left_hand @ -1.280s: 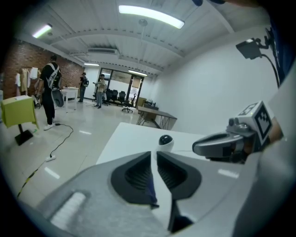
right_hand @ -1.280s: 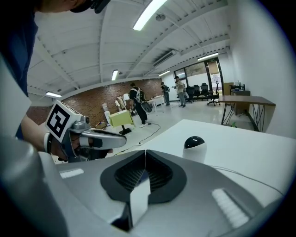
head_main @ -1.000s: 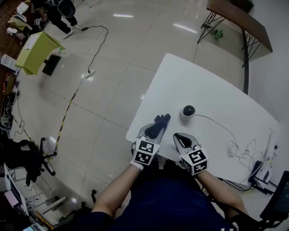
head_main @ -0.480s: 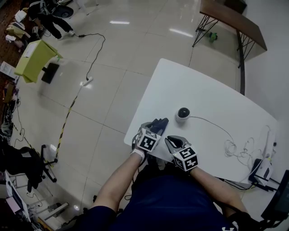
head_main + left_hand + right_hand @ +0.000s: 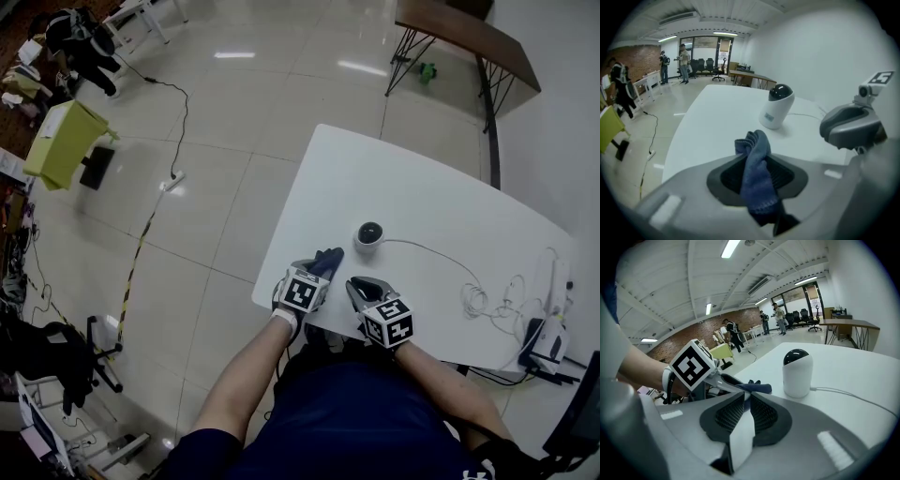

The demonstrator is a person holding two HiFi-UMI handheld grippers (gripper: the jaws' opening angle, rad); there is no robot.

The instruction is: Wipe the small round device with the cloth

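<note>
The small round device [image 5: 368,234], white with a black dome, stands on the white table [image 5: 422,187] with a cable running off to the right. My left gripper [image 5: 322,267] is at the table's near edge, just left of the device. Its jaws have just closed back onto the dark blue cloth [image 5: 330,259]. In the left gripper view the cloth [image 5: 757,171] hangs bunched between the pads, with the device [image 5: 777,105] ahead. My right gripper [image 5: 361,287] is beside it, its jaws having just been opening. They stand a narrow gap apart [image 5: 746,404] with nothing in them, and the device [image 5: 797,372] is ahead to the right.
The device's thin cable [image 5: 441,261] ends in a loose coil [image 5: 473,300] near chargers [image 5: 548,328] at the table's right end. A dark table [image 5: 459,28] stands beyond. A yellow box [image 5: 61,141] and a floor cable [image 5: 173,122] lie far left.
Both grippers have sunk toward the table's near edge. The left one tipped further down, still with the cloth. The right gripper's jaws have parted slightly.
</note>
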